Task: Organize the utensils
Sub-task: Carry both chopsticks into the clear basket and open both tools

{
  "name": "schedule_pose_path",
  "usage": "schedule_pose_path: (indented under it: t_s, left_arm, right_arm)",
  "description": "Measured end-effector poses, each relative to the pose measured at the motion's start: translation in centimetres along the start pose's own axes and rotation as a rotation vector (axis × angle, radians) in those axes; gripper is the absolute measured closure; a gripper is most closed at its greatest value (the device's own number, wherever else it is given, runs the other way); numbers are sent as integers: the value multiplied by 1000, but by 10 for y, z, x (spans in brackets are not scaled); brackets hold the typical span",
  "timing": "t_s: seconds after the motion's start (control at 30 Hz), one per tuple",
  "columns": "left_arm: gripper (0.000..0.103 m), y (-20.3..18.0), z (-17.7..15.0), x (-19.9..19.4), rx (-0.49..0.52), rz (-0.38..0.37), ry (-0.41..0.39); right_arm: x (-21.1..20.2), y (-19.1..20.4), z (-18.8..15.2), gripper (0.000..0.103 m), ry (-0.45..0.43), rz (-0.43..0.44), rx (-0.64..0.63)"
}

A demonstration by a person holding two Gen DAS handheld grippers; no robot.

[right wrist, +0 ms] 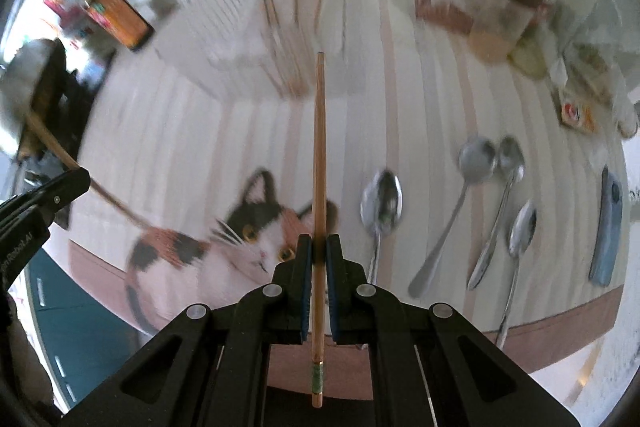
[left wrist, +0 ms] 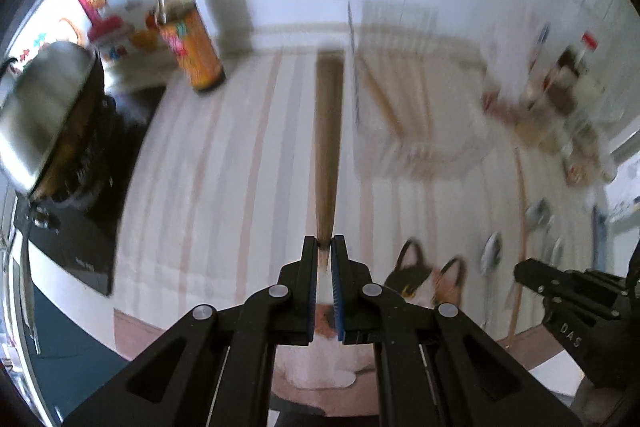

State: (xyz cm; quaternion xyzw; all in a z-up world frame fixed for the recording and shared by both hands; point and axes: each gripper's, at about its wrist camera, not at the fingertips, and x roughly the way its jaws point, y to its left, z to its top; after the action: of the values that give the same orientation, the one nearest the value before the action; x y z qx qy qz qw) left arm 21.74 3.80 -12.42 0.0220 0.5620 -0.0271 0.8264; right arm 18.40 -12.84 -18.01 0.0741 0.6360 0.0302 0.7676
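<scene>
L tongs (left wrist: 325, 251) pinch a blurry chopstick (left wrist: 329, 147) that sticks out over the striped cat cloth (left wrist: 224, 187) on the bench. R tongs (right wrist: 319, 251) squeeze another chopstick (right wrist: 319, 155). Four spoons (right wrist: 381, 203) lie flat on the cloth, right of it.

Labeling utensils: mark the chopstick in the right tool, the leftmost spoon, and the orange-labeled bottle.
chopstick (right wrist: 319, 147), right wrist view, mid-shaft.
leftmost spoon (right wrist: 382, 205), right wrist view, bowl.
orange-labeled bottle (left wrist: 192, 47), left wrist view, label.

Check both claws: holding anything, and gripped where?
Each holds one chopstick. Left claw pinches its chopstick near one end; right claw grips its chopstick partway along, the green-banded end behind the jaws.
</scene>
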Motion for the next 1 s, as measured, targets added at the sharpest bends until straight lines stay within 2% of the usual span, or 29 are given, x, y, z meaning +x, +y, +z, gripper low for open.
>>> schedule_pose_path:
  t_s: [0.27, 0.5, 0.63, 0.8, 0.9, 1.0]
  left_arm:
    - [99, -16, 62, -43, 7, -65, -115]
    - [99, -26, 125, -32, 21, -101, -115]
    - [99, -27, 165, -9, 1, -127, -56]
    - [99, -26, 200, 40, -10, -180, 86]
    - [98, -26, 208, 72, -18, -214, 188]
    - [97, -27, 206, 90, -24, -207, 233]
  right_arm:
    - [-62, 7, 59, 96, -116, 119, -5]
    - [-87, 7, 130, 96, -191, 157, 8]
    - [-82, 8, 179, 96, -201, 152, 19]
    - [-55, 8, 235, 96, -157, 137, 39]
    - [-29, 6, 255, 96, -105, 131, 54]
    - [-4, 4, 264, 96, -56, 114, 55]
